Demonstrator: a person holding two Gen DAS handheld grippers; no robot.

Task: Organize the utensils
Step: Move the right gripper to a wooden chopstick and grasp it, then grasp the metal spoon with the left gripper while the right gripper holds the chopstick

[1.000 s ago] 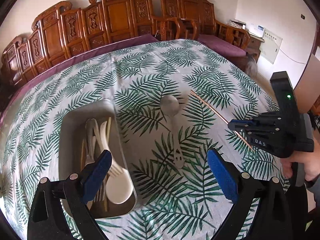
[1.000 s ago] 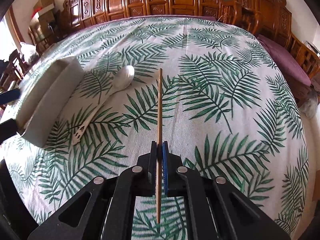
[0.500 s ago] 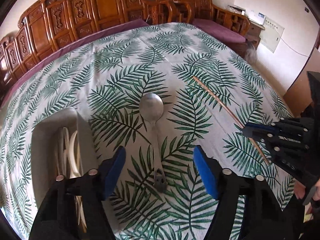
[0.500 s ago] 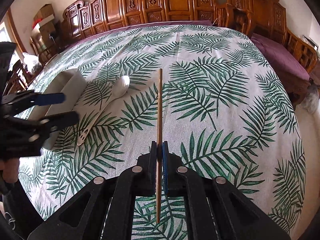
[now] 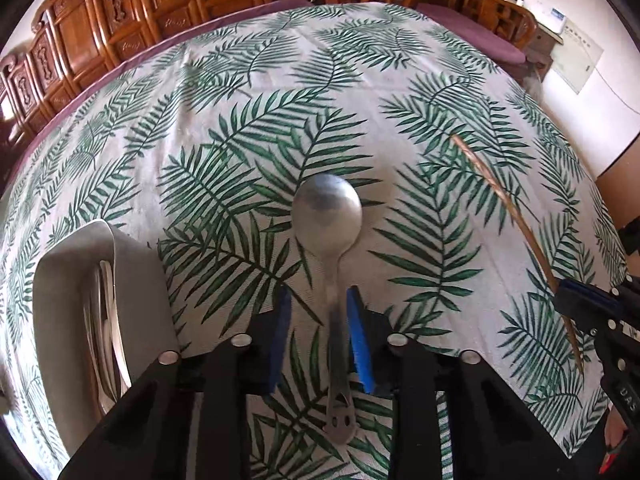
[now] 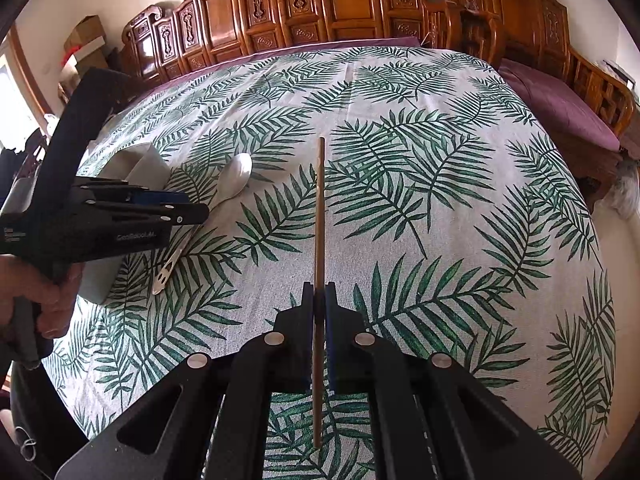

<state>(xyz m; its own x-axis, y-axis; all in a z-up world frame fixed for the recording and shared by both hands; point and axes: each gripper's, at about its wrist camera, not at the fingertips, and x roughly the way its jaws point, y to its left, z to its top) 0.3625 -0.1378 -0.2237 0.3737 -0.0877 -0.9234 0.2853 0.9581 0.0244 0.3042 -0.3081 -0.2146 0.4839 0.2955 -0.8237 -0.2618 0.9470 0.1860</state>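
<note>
A metal spoon point(image 5: 327, 212) lies on the leaf-print tablecloth, bowl away from me. My left gripper point(image 5: 318, 296) straddles its handle. The jaws are closing: the right blue pad point(image 5: 358, 332) is almost at the handle, while a gap remains on the left side. In the right wrist view the same spoon point(image 6: 238, 174) lies under the left gripper point(image 6: 192, 208). My right gripper point(image 6: 319, 292) is shut on a wooden chopstick point(image 6: 319, 208), which points away from me just above the cloth. The chopstick point(image 5: 508, 200) also shows at the right of the left wrist view.
A grey utensil tray point(image 5: 52, 280) with several utensils point(image 5: 106, 320) stands left of the spoon. Carved wooden chairs point(image 6: 348, 4) ring the far side of the table. A hand point(image 6: 52, 296) grips the left tool.
My left gripper has moved right from over the tray and come down over the spoon handle, and its jaws have narrowed from wide open. The right gripper has kept its hold on the chopstick.
</note>
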